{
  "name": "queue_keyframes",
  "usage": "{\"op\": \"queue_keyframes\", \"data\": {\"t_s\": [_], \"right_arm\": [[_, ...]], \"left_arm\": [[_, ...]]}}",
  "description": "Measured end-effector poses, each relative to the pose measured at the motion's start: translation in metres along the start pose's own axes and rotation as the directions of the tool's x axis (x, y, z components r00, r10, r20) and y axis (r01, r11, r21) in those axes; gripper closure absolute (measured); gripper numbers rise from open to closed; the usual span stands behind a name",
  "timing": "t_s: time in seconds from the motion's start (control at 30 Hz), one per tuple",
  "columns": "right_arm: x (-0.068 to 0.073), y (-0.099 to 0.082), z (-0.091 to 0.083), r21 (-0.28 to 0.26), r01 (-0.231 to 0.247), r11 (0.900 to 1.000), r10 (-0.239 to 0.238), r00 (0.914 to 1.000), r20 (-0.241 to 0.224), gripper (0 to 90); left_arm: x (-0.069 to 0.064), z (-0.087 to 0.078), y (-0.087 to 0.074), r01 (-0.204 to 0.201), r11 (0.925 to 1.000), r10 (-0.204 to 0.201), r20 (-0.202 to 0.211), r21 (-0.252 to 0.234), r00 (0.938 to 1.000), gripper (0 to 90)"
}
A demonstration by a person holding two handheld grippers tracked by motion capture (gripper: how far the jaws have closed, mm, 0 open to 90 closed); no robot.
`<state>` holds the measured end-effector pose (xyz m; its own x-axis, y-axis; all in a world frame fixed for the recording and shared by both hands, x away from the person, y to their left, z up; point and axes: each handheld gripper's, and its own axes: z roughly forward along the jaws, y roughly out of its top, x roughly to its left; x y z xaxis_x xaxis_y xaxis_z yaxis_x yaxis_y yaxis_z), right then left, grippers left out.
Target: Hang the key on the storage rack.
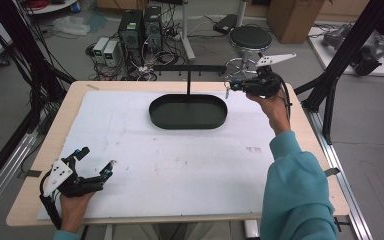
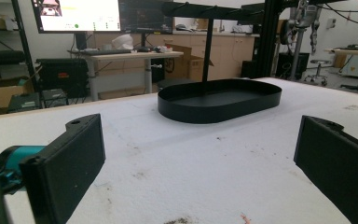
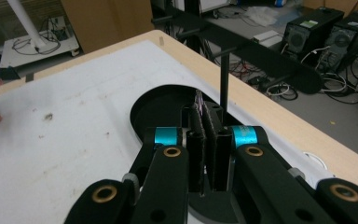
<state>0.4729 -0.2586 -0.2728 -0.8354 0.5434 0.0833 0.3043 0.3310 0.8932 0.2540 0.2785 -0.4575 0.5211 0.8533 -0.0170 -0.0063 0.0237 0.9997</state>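
White padding covers the desk [image 1: 180, 165], with computer towers [image 1: 140, 27], cables and a round stool [image 1: 250, 37] on the floor behind it. Toward the far edge sits a black oval tray [image 1: 188, 111] whose thin post carries a crossbar [image 1: 195, 67], and the right hand-held gripper [image 1: 228, 86] hovers raised beside that bar, jaws pressed together on something thin and glinting, too small to identify. Near the front-left corner, the left hand-held gripper [image 1: 96, 160] rests wide open and empty.

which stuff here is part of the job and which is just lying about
In the job: right gripper, shut on a small thin item; hanger stand; oval tray.
Lying about: stool, computer towers, cardboard box; left gripper idle, open.
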Motion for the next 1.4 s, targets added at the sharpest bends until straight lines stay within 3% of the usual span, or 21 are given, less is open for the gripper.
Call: {"op": "queue_keyframes", "data": {"t_s": [0.6, 0.73, 1.17, 1.4], "right_arm": [[-0.019, 0.03, 0.017, 0.029, -0.004, 0.9996, 0.003, 0.9999, 0.013, 88.7], [-0.021, 0.036, 0.024, 0.055, 0.026, 0.9982, -0.027, 0.9995, 0.015, 88.7], [-0.03, 0.033, 0.041, 0.126, 0.028, 0.9916, -0.03, 0.9994, 0.016, 88.7], [-0.034, 0.03, 0.047, 0.134, 0.015, 0.9909, -0.019, 0.9995, 0.024, 88.7]], "left_arm": [[0.001, 0.0, 0.0, 0.001, 1.0, -0.001, 0.002, 0.001, 1.0, 2.3], [0.001, 0.0, 0.0, 0.001, 1.0, -0.001, 0.002, 0.001, 1.0, 2.3], [0.001, 0.0, 0.0, 0.002, 1.0, -0.002, 0.002, 0.001, 1.0, 2.3], [0.001, 0.0, 0.0, 0.002, 1.0, -0.002, 0.003, 0.001, 1.0, 2.3]]}}
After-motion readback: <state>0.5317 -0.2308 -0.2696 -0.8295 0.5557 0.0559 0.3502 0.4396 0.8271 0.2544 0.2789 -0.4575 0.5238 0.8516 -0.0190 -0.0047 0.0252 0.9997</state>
